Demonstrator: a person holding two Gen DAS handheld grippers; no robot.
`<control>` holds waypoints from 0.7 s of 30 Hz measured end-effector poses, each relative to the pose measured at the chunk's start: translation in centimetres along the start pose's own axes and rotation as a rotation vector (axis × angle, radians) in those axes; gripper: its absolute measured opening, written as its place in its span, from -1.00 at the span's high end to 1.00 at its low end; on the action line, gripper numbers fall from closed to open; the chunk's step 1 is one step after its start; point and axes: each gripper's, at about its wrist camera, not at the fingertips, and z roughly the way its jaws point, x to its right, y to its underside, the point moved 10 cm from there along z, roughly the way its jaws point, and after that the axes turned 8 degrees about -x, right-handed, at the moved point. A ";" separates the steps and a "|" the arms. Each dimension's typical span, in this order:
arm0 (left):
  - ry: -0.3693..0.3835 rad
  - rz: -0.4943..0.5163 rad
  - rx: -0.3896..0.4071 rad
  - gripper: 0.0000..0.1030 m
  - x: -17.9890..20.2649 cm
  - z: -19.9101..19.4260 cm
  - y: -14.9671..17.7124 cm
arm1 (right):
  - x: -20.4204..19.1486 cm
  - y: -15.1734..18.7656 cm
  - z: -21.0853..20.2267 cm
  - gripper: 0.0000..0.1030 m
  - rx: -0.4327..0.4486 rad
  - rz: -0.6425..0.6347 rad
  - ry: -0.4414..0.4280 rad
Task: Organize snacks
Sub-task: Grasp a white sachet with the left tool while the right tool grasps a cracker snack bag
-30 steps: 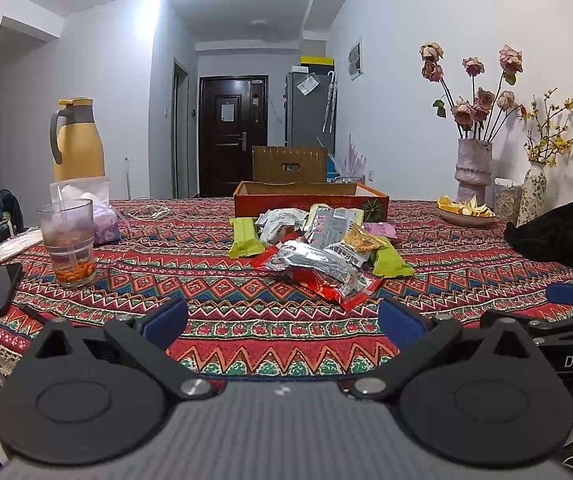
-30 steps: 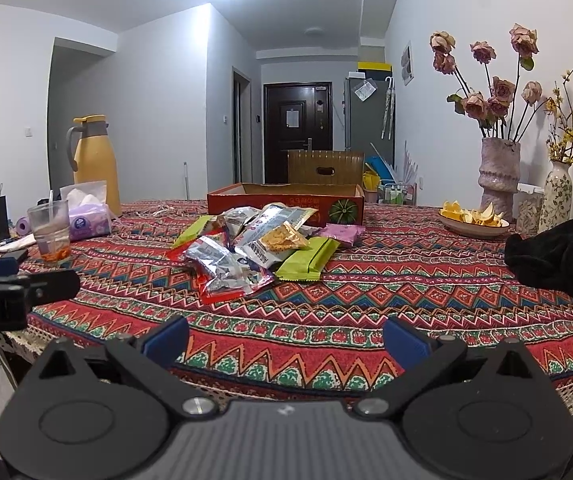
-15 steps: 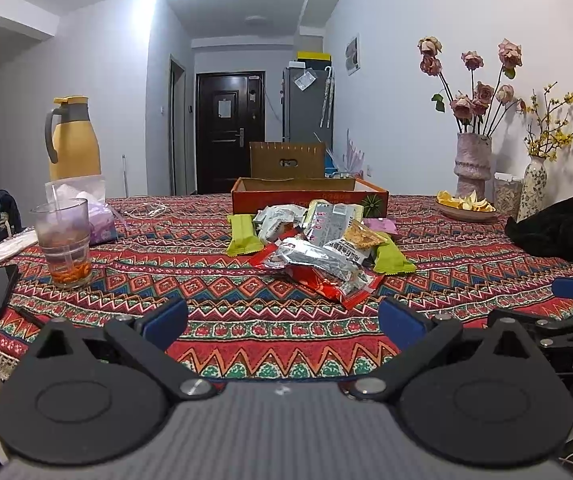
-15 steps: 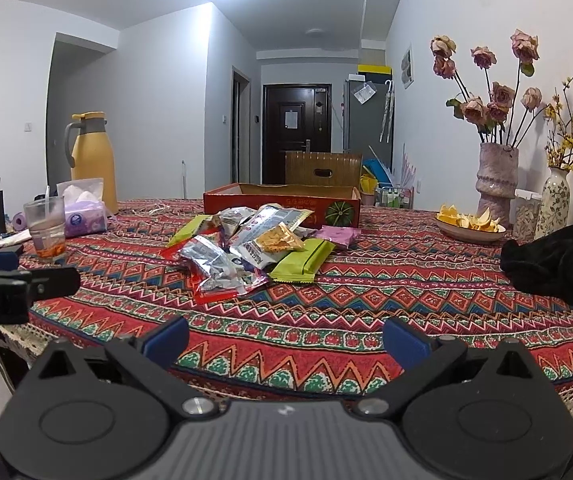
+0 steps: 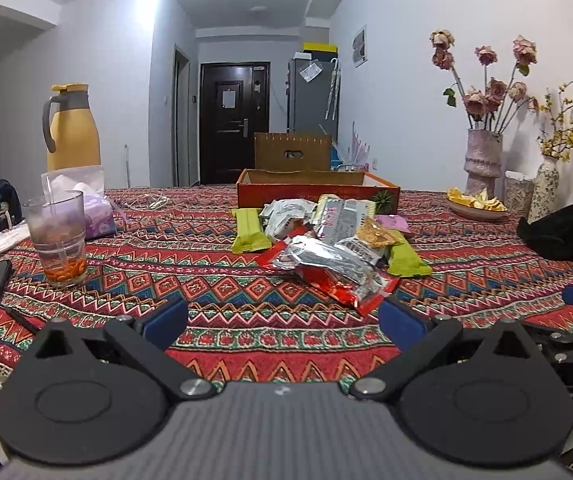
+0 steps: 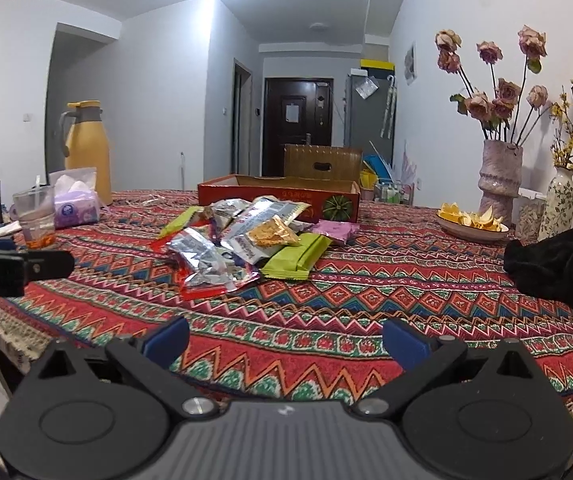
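Your left tool (image 5: 282,322) and right tool (image 6: 284,338) both sit released, empty, over the worktop's (image 6: 366,292) near edge. Snack packets (image 5: 326,248) lie heaped mid-worktop, touching the red cardboard tray (image 5: 318,194).

Right gripper (image 6: 284,340) low over the near edge of a patterned tablecloth (image 6: 366,292), blue fingers (image 6: 166,338) spread wide, nothing between them. Further in, a loose pile of snack packets (image 6: 242,244): silver and red wrappers overlapping, a green packet (image 6: 298,256) at the right side, a pink one (image 6: 336,230) just behind. Behind the pile, a shallow red cardboard box (image 6: 278,198). Off to the left, the left gripper (image 6: 18,268) jutting in from the frame edge. Beyond it a plastic cup (image 6: 34,216), a tissue pack (image 6: 74,204), a yellow jug (image 6: 86,148). At right, a plate of orange peel (image 6: 472,224), two vases, a black cloth (image 6: 558,264).
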 end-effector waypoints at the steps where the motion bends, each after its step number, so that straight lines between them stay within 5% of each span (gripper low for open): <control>1: 0.000 -0.005 -0.004 -1.00 -0.2 0.4 -0.1 | 0.1 -0.3 0.3 -0.97 -0.003 0.007 -0.002; 5: -0.005 -0.022 -0.052 -1.00 -0.8 2.5 -0.7 | 0.8 -1.8 1.7 -0.89 -0.015 0.041 -0.015; 11: 0.035 -0.009 -0.067 -1.00 -0.8 5.9 -3.9 | 1.1 -4.2 5.7 -0.40 -0.082 0.152 -0.136; 19: 0.045 0.113 -0.151 -0.56 -1.4 15.4 -9.1 | -1.0 -7.7 14.0 -0.06 -0.159 0.194 -0.209; 21: 0.107 0.149 -0.172 -0.55 -1.4 17.7 -9.9 | -1.3 -8.5 16.1 -0.06 -0.172 0.212 -0.215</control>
